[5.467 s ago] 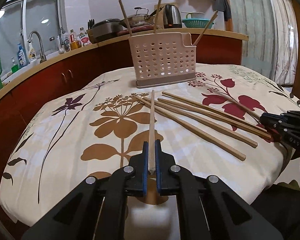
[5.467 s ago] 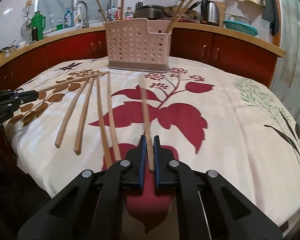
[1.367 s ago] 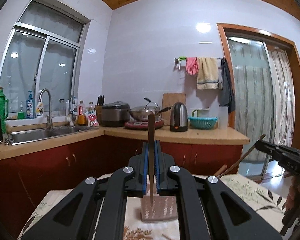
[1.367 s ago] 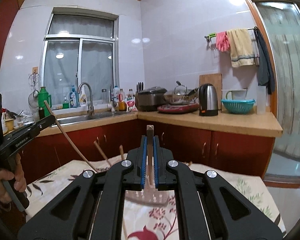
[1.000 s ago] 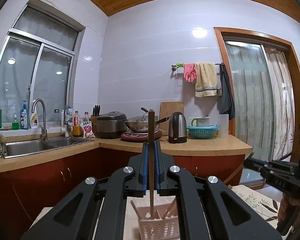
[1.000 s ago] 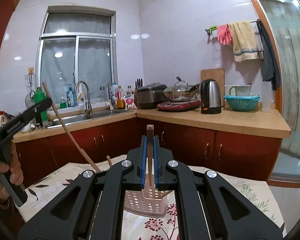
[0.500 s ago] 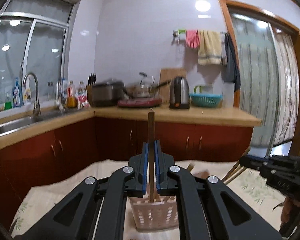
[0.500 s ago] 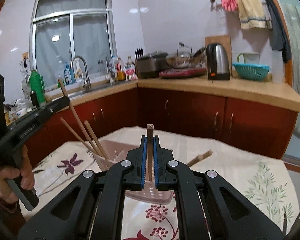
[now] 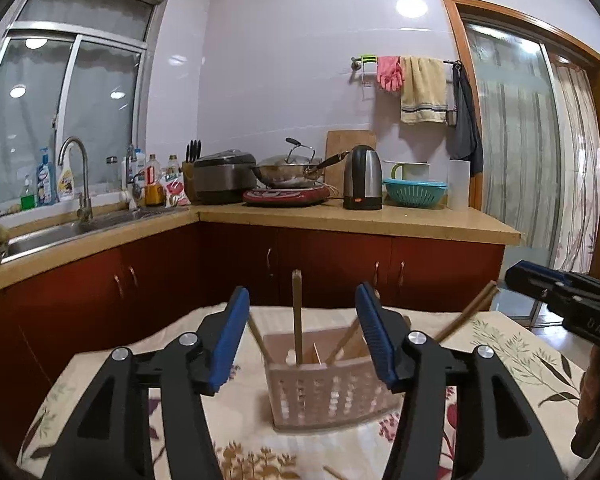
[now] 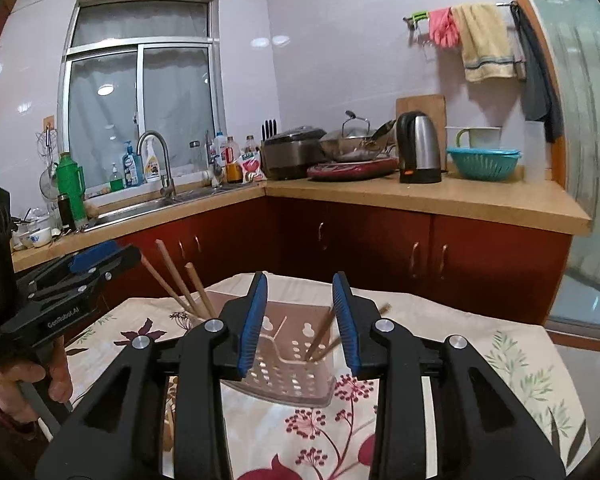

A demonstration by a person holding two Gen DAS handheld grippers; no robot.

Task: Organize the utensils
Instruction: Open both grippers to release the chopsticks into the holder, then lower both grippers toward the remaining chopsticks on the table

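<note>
A beige perforated utensil holder (image 9: 324,394) stands on the flowered tablecloth, with several wooden chopsticks (image 9: 297,316) standing in it. My left gripper (image 9: 300,340) is open and empty just above the holder, one chopstick upright between its jaws. In the right wrist view the holder (image 10: 288,360) shows from the other side, with chopsticks (image 10: 320,336) leaning inside. My right gripper (image 10: 300,322) is open and empty above it. Each gripper shows in the other's view: the right one (image 9: 560,300) at the right edge, the left one (image 10: 80,276) at the left.
The table (image 10: 512,364) has a floral cloth. A chopstick tip (image 9: 336,472) lies on the cloth near me. Red cabinets and a counter (image 9: 360,220) with kettle, wok, rice cooker and a sink stand behind the table. A glass door (image 9: 516,160) is at the right.
Both grippers have opened and let go of their chopsticks, which now stand in the holder. Both cameras have dropped closer to the holder.
</note>
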